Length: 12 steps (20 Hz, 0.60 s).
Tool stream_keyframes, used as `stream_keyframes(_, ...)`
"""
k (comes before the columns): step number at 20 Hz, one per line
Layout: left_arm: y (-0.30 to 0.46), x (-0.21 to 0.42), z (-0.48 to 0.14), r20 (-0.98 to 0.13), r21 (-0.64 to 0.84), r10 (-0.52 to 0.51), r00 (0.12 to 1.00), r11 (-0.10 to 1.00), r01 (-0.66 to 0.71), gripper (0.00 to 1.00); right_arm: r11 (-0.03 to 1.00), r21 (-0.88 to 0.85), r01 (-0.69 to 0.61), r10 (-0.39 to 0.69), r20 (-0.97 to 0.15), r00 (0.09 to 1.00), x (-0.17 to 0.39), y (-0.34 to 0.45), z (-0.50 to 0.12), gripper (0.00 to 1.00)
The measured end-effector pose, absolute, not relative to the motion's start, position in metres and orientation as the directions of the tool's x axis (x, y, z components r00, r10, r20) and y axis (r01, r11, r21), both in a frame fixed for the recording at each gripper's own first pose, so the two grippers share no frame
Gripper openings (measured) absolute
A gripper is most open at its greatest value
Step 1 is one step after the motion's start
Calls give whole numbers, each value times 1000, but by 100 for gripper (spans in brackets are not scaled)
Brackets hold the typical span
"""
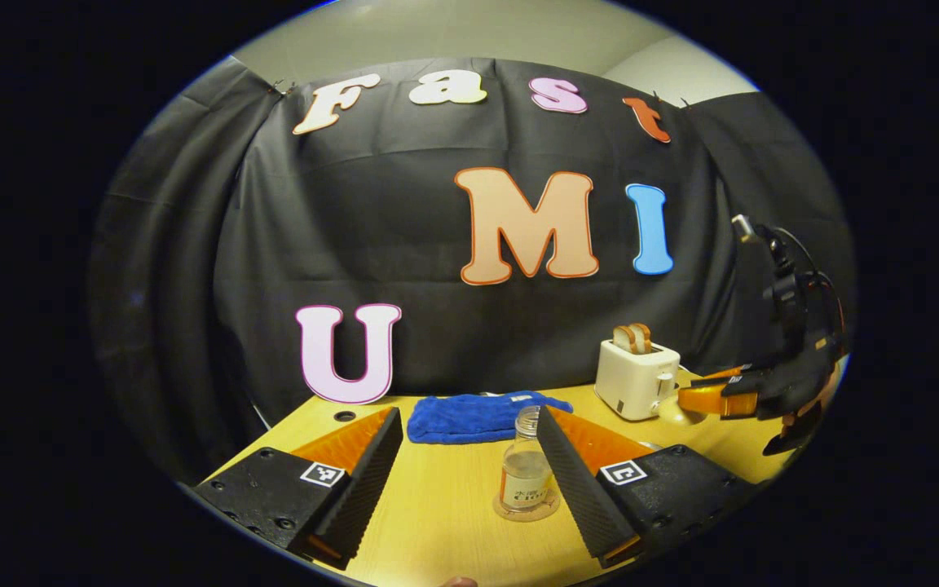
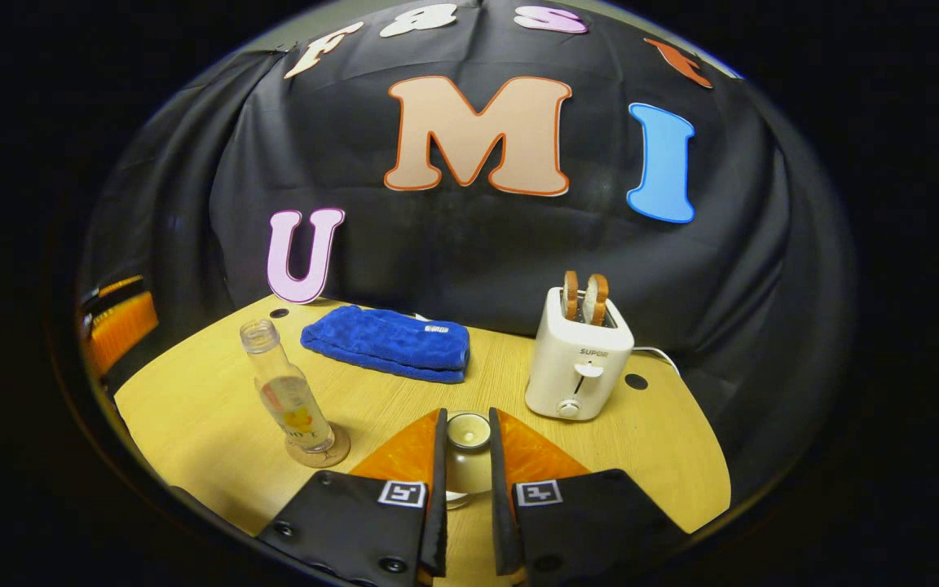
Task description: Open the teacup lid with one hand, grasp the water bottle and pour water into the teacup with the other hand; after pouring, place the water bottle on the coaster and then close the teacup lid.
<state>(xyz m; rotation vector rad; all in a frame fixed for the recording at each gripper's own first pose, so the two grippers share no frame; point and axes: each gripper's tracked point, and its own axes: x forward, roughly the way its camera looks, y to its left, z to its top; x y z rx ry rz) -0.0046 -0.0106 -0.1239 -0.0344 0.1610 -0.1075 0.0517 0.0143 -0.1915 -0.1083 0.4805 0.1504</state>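
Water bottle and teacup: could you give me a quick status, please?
Left gripper open, off the water bottle, which stands on the coaster. Right gripper closed around the teacup lid. Nothing in the way.

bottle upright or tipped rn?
Upright. The water bottle stands on the coaster, uncapped, partly filled. The left tool is open around it, not touching.

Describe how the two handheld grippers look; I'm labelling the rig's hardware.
The left gripper and right gripper match. Each has a black blocky body with round screw heads, wedge-shaped fingers with ribbed inner faces, and a square black-and-white marker tag on each finger base. The left gripper view also shows a black mount with looping cables atop the right gripper.
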Motion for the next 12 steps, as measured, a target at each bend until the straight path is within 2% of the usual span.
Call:
stream_keyframes(4, -33, 1, -143, -163, -77, -182, 970, 982, 171, 98, 988, -63, -142, 99, -444, 890, 46, 7, -167, 25)
stream_keyframes(12, -68, 4, -211, -267, -68, -276, 923, 961, 268, 98, 990, -116, -79, 19, -445, 895, 30, -25, -155, 26)
